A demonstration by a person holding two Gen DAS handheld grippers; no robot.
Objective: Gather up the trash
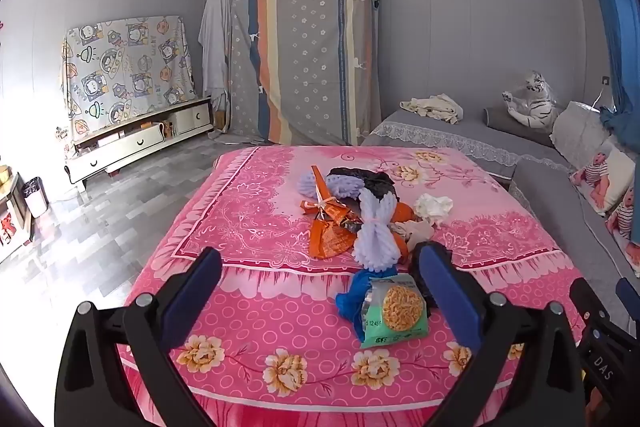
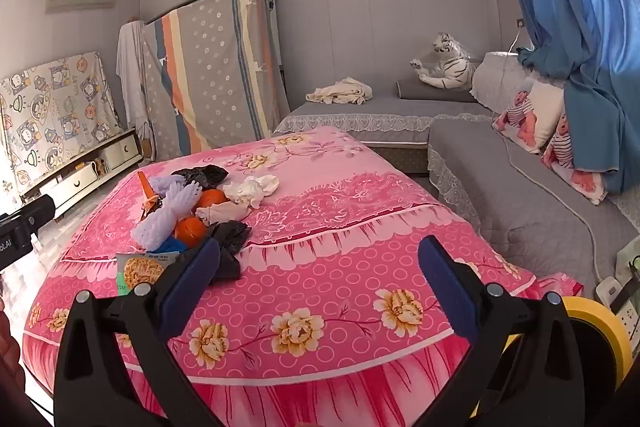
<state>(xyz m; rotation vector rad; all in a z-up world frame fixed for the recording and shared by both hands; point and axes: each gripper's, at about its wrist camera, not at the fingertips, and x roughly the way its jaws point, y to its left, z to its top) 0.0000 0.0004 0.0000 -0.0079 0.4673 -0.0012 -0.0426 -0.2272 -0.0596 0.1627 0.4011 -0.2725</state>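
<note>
**Both grippers spread wide over pink desk, trash pile untouched**

While both grippers are hovering above the near edge of the desk covered in a pink floral cloth [image 1: 248, 327], nothing is sitting between their fingers. Left gripper [image 1: 316, 291] is standing released, blue pads wide apart, its right pad lying just beside the green instant-noodle packet [image 1: 394, 311] and the crumpled blue plastic bag [image 1: 354, 297]. Right gripper [image 2: 320, 279] is also standing released, jaws spread, aiming at bare pink cloth right of the pile; its left pad is overlapping the crumpled black plastic bag [image 2: 230, 239] in view, contact cannot be told.

Trash is lying clustered mid-desk: lavender foam fruit net [image 1: 376, 231] sitting in the middle, orange foil wrapper [image 1: 330, 227] lying left of it, second lavender foam net [image 1: 332, 185] and another black bag [image 1: 366, 179] lying at the far side, white crumpled tissue [image 1: 434, 207] lying right, beige crumpled paper [image 1: 416, 231] just near it. Two orange round fruits or peels [image 2: 192, 229] are showing beside the net in the right wrist view; which one cannot be told.

Grey L-shaped sofa [image 2: 500, 163] is running along the right wall, white plush tiger [image 2: 448, 65] sitting on it. Yellow tape roll [image 2: 596, 327] is showing at lower right. Small white waste bin [image 1: 34, 197] is standing on the floor far left.
</note>
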